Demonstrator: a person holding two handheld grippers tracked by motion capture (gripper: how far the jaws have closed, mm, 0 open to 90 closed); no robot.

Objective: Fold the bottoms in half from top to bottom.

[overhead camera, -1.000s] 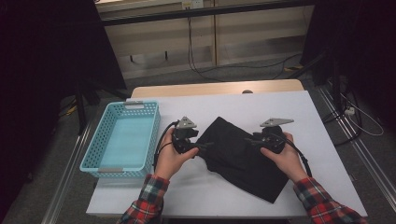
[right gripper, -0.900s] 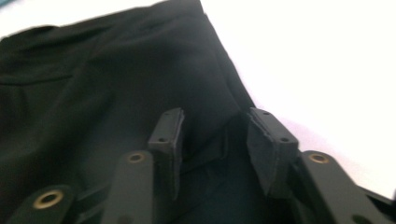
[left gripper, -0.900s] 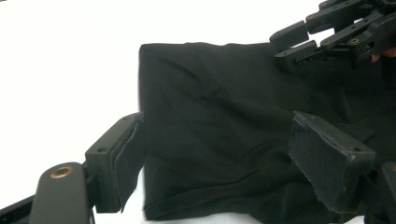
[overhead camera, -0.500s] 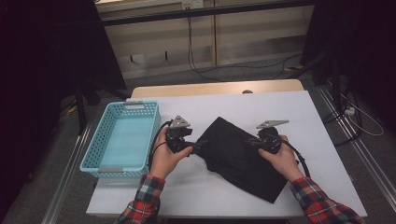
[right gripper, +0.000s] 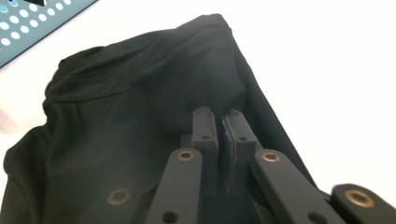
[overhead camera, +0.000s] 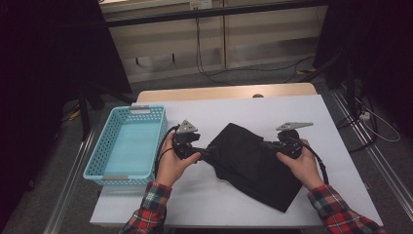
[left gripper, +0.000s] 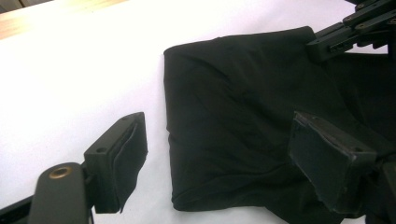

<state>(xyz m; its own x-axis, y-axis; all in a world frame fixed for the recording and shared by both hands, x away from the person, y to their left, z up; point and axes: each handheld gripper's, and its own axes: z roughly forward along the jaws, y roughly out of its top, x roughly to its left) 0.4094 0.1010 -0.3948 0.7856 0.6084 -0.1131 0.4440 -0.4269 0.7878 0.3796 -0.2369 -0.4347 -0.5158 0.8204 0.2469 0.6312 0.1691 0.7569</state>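
A black cloth (overhead camera: 248, 168) lies crumpled on the white table (overhead camera: 234, 109), between the two hands. My left gripper (overhead camera: 208, 153) points right at the cloth's left edge. In the left gripper view my left gripper (left gripper: 219, 165) is open wide: one pad (left gripper: 126, 156) hangs over bare table, the other over the black cloth (left gripper: 233, 107). My right gripper (overhead camera: 265, 145) points left at the cloth's right side. In the right gripper view my right gripper (right gripper: 218, 126) is shut on a raised fold of the black cloth (right gripper: 140, 107).
A light blue plastic basket (overhead camera: 104, 141) sits empty at the table's left side, close beside the left hand. White table surface stretches behind and in front of the cloth. Cables trail from both grippers toward the person's plaid sleeves.
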